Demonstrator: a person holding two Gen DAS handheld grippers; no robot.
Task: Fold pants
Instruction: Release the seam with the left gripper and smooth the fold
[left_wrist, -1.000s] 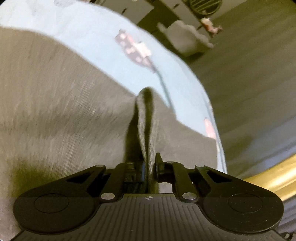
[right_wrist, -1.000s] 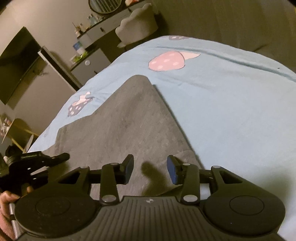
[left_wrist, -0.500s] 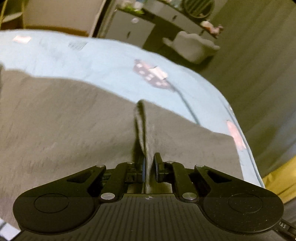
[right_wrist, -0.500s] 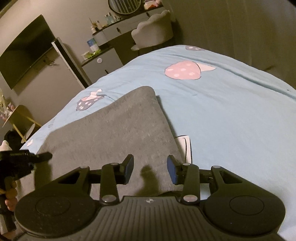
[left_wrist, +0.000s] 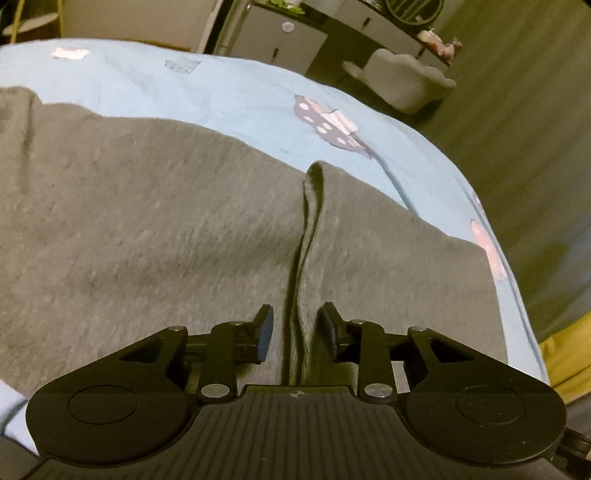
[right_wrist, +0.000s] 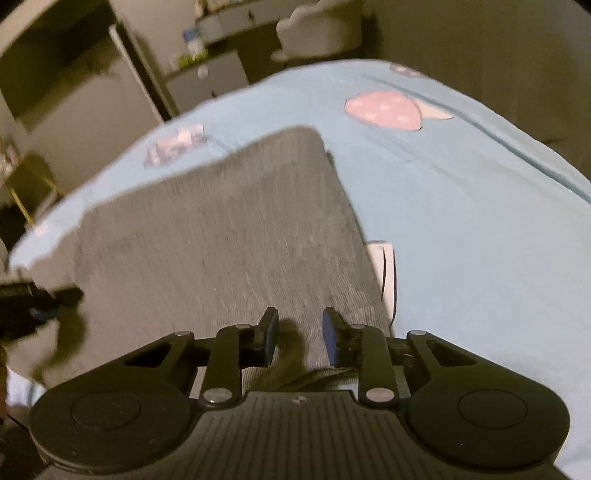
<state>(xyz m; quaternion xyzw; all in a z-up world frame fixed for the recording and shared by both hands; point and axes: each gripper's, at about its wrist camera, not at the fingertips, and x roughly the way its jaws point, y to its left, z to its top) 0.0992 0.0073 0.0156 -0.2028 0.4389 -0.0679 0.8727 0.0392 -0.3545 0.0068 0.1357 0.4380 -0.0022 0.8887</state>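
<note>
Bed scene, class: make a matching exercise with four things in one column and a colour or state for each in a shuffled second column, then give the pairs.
1. pants
2. sheet
3. left tool
4. chair

A. open around a pinched ridge
B. light blue
C. off the bed, in the background
D. grey, spread on the bed

Pairs: 1-D, 2-B, 3-A, 4-C

We're low over the grey knit pants (left_wrist: 166, 229) from both wrists, facing the far dresser; both views share that cloth on the blue bedsheet (right_wrist: 480, 229).
</note>
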